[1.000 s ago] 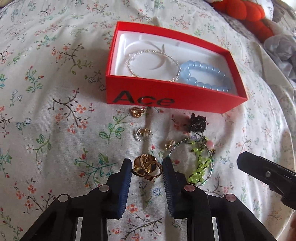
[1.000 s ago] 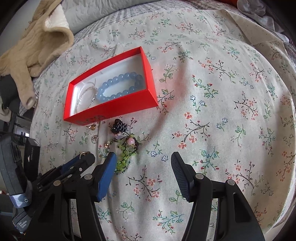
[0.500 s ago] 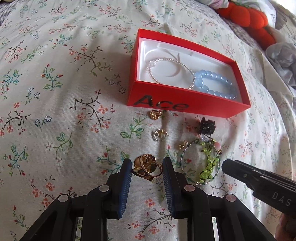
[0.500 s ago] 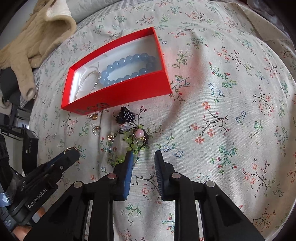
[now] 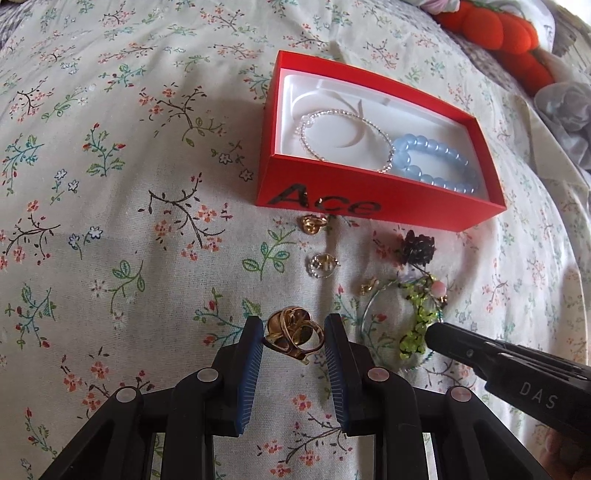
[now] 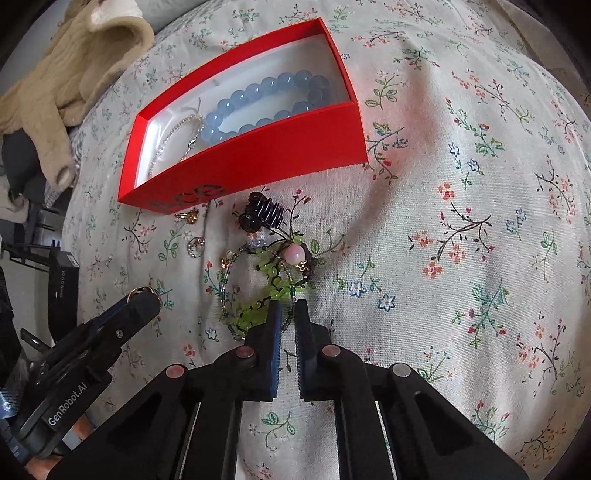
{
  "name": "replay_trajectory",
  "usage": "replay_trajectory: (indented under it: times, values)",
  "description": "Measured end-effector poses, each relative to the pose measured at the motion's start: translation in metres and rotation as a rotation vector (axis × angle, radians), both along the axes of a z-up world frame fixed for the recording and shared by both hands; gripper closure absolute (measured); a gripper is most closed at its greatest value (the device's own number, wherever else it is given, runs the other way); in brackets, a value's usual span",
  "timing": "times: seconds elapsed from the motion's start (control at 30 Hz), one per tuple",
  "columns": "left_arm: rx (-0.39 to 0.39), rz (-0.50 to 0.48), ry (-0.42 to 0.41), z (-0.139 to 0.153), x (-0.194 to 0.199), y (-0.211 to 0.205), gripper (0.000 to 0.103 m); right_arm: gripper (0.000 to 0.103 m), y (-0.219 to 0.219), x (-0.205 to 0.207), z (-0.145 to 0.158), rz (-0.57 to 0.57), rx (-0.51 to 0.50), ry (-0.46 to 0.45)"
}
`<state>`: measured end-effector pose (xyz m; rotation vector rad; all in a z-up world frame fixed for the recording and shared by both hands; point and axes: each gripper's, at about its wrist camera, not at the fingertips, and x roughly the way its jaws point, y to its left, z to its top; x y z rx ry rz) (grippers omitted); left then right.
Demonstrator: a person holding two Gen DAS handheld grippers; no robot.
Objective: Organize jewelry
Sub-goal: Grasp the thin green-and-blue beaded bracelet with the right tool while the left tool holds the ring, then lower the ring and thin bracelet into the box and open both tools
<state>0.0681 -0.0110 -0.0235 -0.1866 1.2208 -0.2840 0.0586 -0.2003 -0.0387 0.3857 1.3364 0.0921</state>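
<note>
My left gripper [image 5: 293, 332] is shut on a gold ring [image 5: 293, 334] and holds it above the floral bedspread. The red box [image 5: 369, 210] lies ahead with a silver chain bracelet [image 5: 343, 140] and a blue bead bracelet [image 5: 432, 166] inside. My right gripper [image 6: 288, 314] is shut on the near edge of the green beaded bracelet [image 6: 258, 288], which lies on the bedspread with a pink bead and a black charm [image 6: 264, 216]. Two small rings [image 5: 323, 264] lie in front of the box. The left gripper also shows in the right wrist view [image 6: 142, 299].
An orange plush toy [image 5: 498, 33] and grey cloth [image 5: 565, 114] lie at the far right. A beige knit garment [image 6: 62, 74] lies at the far left in the right wrist view. A small gold earring [image 5: 368, 286] lies beside the green bracelet.
My left gripper has lifted the gold ring and drawn back to the left. My right gripper has closed from wide open and moved onto the green bracelet's edge.
</note>
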Motion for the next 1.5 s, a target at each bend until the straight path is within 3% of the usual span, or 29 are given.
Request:
replay_trajectory:
  times: [0.57, 1.0, 1.23, 1.5]
  values:
    - [-0.047, 0.003, -0.067, 0.031, -0.008, 0.004, 0.075, 0.101, 0.006, -0.017, 0.065, 0.051, 0.056, -0.18]
    - [-0.171, 0.055, -0.183, 0.046, 0.023, 0.017, 0.075, 0.101, 0.007, -0.006, 0.123, 0.041, -0.005, -0.432]
    - [-0.207, 0.028, -0.231, 0.041, 0.048, 0.006, 0.075, 0.101, 0.004, 0.027, 0.118, 0.046, 0.021, -0.466]
    - [-0.188, 0.009, -0.232, 0.024, 0.075, -0.01, 0.075, 0.101, 0.002, 0.062, 0.084, 0.035, 0.039, -0.42]
